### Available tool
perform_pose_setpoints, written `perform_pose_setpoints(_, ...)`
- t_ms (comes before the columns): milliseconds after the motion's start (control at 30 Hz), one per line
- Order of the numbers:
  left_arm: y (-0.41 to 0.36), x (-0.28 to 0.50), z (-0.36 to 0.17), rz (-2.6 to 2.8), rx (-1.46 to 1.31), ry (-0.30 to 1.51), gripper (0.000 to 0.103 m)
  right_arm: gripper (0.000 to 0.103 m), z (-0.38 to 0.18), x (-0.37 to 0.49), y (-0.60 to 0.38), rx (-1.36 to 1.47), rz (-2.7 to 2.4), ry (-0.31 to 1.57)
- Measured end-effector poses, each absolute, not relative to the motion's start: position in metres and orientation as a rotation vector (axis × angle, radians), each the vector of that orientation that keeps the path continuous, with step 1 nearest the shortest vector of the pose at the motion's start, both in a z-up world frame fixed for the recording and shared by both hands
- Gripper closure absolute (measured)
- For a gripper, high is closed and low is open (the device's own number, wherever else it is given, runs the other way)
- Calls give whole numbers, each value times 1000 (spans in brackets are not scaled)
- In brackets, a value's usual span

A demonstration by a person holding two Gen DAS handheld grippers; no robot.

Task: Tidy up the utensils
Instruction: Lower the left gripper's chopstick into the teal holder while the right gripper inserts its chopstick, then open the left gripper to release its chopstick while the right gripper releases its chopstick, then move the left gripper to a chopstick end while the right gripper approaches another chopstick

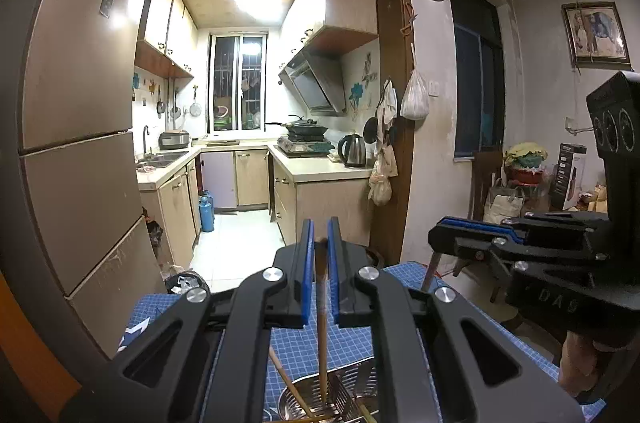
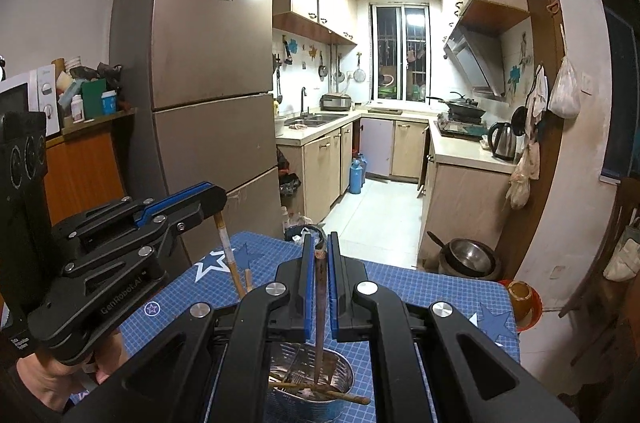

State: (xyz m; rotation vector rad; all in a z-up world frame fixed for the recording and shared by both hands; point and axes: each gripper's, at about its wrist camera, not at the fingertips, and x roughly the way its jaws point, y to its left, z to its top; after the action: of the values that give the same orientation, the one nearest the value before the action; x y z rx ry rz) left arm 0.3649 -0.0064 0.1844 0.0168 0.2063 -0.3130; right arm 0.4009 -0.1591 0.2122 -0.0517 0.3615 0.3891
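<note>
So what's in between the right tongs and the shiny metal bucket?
Just the dark chopstick the right tongs pinch. It runs straight down, tip inside the metal bucket. Nothing else in that gap, as the right wrist view shows.

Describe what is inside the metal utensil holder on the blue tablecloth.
The metal utensil holder contains the lower ends of chopsticks: the dark chopstick gripped by the right gripper, and loose wooden ones lying across. Its bottom is partly hidden behind the gripper body.
</note>
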Motion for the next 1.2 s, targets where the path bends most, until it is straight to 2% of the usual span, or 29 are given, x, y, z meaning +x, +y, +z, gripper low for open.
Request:
perform_pose_setpoints(33,-6,366,184,-312,15,213,97,96,211,401,-159,-52,390,362)
perform_pose_setpoints(100,-5,367,181,-307,13,218,85,95,210,402,-158,-52,392,365)
perform_pose_setpoints(133,-5,367,181,-304,9,215,71,95,209,402,-158,-54,389,365)
perform_pose_setpoints(167,-4,366,181,-304,5,210,64,93,209,401,-158,-54,388,362)
perform_pose_setpoints(233,-4,365,180,-299,3,210,64,86,209,400,-159,-49,384,358)
perform_pose_setpoints(367,-2,356,183,-291,-2,202,64,83,214,385,-163,-53,366,325)
perform_pose_setpoints(500,5,319,193,-285,0,153,64,73,226,329,-174,-65,363,219)
perform_pose_setpoints(600,13,262,198,-288,27,82,52,69,223,258,-188,-65,377,124)
perform_pose_setpoints(667,21,220,193,-285,58,39,43,67,207,210,-197,-69,383,77)
perform_pose_setpoints(833,45,138,142,-290,90,76,41,67,116,114,-204,-73,400,116)
perform_pose_setpoints(900,49,125,108,-292,91,146,41,68,74,98,-200,-59,404,192)
perform_pose_setpoints(1000,48,118,50,-306,74,296,41,81,15,82,-192,-28,418,324)
perform_pose_setpoints(1100,41,120,0,-334,55,433,41,82,-33,76,-177,-11,429,445)
perform_pose_setpoints(1200,33,121,-35,-346,48,513,41,82,-59,75,-164,-34,414,490)
